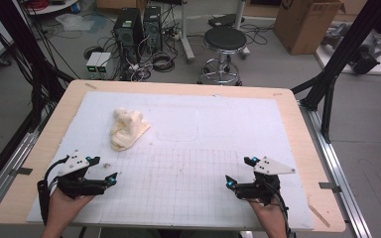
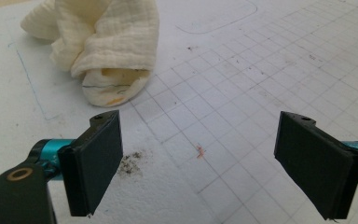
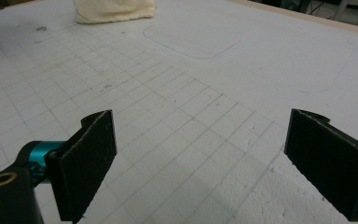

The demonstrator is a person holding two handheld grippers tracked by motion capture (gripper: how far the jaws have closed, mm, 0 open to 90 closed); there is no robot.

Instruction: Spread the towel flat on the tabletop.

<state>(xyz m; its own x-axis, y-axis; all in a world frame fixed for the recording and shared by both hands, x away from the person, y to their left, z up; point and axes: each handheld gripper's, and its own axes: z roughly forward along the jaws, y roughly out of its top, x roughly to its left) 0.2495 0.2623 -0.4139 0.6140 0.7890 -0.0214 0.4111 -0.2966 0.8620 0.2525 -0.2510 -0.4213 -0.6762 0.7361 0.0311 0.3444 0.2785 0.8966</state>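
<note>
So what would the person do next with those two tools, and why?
Probably move the left tool forward to the crumpled cloth. Both tools are open and hold nothing, the cloth lies bunched on the white board just ahead of the left one, and the right tool is farther away.

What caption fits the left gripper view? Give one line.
Open left gripper over the gridded mat, facing a crumpled cream cloth.

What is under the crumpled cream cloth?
The cloth lies bunched on the white foam board. Its folds open toward the left tool, showing cloth inside; whatever else it covers is hidden.
</note>
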